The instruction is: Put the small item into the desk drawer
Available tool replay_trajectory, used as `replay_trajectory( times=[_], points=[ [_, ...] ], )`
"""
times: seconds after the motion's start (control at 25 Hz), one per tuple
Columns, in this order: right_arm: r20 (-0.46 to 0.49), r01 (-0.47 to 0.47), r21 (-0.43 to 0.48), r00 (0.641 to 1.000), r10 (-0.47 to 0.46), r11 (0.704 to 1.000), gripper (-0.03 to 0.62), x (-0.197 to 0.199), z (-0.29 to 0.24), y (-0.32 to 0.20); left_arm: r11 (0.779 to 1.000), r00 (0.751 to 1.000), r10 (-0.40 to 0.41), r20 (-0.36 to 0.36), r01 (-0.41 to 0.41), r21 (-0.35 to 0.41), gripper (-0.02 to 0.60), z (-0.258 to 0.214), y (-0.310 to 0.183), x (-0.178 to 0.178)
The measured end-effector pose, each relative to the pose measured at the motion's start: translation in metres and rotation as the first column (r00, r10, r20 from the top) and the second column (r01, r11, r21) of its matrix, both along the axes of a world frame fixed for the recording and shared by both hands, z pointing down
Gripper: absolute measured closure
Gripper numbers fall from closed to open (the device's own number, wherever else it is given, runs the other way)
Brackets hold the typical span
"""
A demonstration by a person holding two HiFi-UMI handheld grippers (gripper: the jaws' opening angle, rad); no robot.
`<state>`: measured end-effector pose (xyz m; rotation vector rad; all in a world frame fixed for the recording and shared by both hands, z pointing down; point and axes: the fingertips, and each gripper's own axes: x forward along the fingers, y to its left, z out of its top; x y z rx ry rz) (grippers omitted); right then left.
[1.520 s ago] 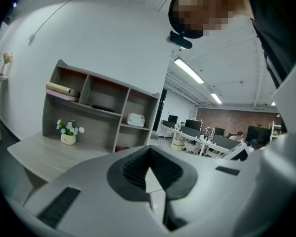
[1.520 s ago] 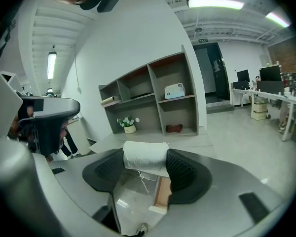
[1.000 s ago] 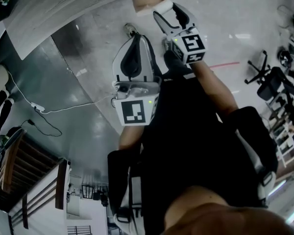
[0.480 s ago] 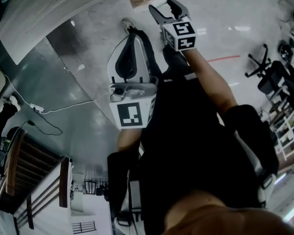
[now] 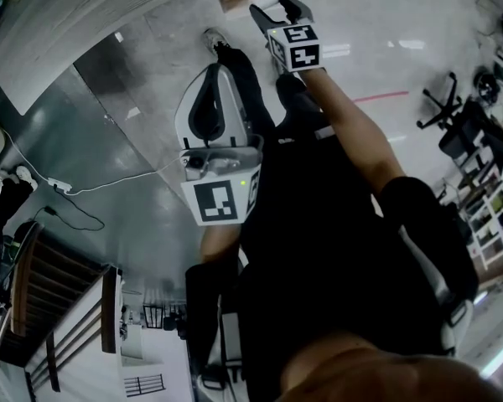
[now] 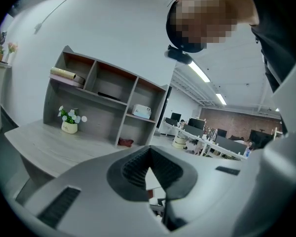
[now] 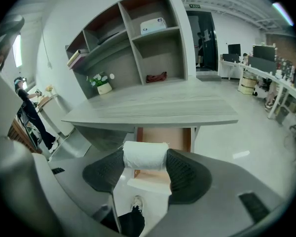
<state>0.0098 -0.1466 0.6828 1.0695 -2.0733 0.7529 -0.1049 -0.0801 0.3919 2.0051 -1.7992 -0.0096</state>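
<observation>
White paper roll point(image 7: 145, 155) is pinched in my right gripper point(image 7: 145, 158), the open desk drawer point(image 7: 180, 138) just ahead at 12 o'clock, my left gripper point(image 6: 149, 154) pressed together and empty; next I'd advance over the drawer, lower, then release.
</observation>
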Motion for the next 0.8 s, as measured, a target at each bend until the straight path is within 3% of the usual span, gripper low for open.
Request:
replay_trajectory(
  times=[0.8],
  points=[
    [-0.108,-0.016,-0.139,0.994,0.001,0.99,0.336,0.011,0.095,0.0,1.0,1.0,0.006,-0.013,-0.006,-0.029,0.583,0.018,-0.009,0.001]
  ],
)
